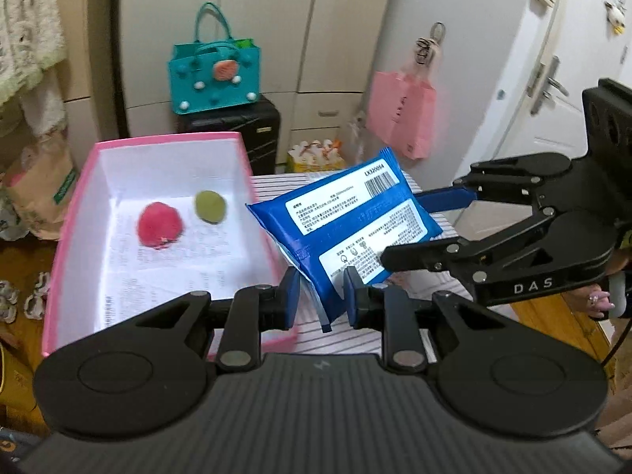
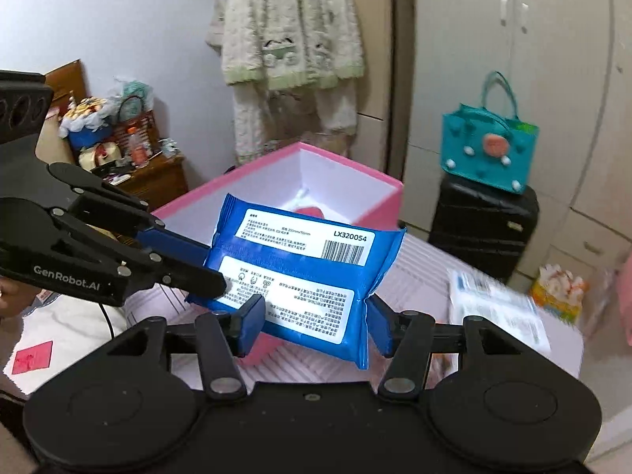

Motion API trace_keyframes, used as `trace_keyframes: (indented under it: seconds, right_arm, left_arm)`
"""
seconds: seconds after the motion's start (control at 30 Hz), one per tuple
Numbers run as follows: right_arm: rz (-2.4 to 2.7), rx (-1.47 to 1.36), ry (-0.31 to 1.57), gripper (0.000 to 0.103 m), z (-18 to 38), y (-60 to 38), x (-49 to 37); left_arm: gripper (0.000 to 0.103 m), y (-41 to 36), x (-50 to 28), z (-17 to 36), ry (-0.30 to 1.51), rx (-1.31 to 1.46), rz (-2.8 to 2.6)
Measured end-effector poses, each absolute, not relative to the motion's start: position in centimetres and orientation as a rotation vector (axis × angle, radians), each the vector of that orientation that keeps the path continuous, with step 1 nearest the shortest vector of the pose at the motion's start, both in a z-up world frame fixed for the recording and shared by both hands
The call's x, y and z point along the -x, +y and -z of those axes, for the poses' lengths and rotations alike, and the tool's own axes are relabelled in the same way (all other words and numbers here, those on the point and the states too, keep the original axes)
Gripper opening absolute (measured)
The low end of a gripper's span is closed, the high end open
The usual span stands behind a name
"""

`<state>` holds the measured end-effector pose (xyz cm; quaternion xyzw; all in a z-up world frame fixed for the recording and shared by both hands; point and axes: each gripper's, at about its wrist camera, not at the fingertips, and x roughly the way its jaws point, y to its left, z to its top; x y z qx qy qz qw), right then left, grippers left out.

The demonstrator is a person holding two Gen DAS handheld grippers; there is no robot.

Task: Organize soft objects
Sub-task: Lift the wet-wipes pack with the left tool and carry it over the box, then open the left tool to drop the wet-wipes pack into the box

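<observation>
A blue wet-wipe pack [image 1: 347,221] [image 2: 300,272] hangs tilted in the air, just right of the pink box [image 1: 75,213] [image 2: 355,175]. My left gripper [image 1: 322,296] [image 2: 215,264] is shut on the pack's bottom seam. My right gripper [image 2: 316,324] [image 1: 403,227] straddles the pack's opposite corner with its jaws spread. Its pads show no squeeze on the pack. Inside the box lie a red soft ball [image 1: 160,227] [image 2: 312,211] and a green one [image 1: 209,205] on printed paper.
The box stands on a striped cloth table [image 1: 355,335]. Loose printed sheets [image 2: 497,308] lie at the table's right. A teal bag [image 1: 215,73] sits on a black suitcase [image 1: 237,134] behind. A pink bag [image 1: 399,118] hangs on the wardrobe. A person's hand [image 1: 600,300] holds the right gripper.
</observation>
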<state>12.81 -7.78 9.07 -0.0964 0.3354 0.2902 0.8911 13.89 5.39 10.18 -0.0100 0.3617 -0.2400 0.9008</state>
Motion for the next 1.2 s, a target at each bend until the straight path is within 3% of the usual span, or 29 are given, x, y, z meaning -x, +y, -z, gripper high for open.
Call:
trace_keyframes:
  seconds: [0.23,0.4,0.5,0.87,1.2]
  right_arm:
    - [-0.641,0.259,0.697,0.054,-9.3,-3.7,-16.5]
    - [-0.672,0.308,0.756,0.029,-9.1,-1.3,-19.4]
    - [-0.698,0.295,0.836,0.019,-8.8,-0.1,-21.5]
    - [-0.767,0.300,1.084,0.017,-6.3,4.3,-26.2]
    - [-0.790,0.287,1.123,0.016,-6.0,4.8,-27.8]
  left_arm:
    - [0.022,8.7,-16.9,-9.7,0.788,0.054,0.410]
    - [0.022,11.0,-19.7,-9.0,0.832,0.055,0.331]
    - [0.022,12.5,-21.7,-8.4,0.872,0.056,0.290]
    - [0.021,15.0,-28.9,-4.2,1.139,0.051,0.237]
    - [0.019,13.9,-31.0,-4.0,1.146,0.070,0.348]
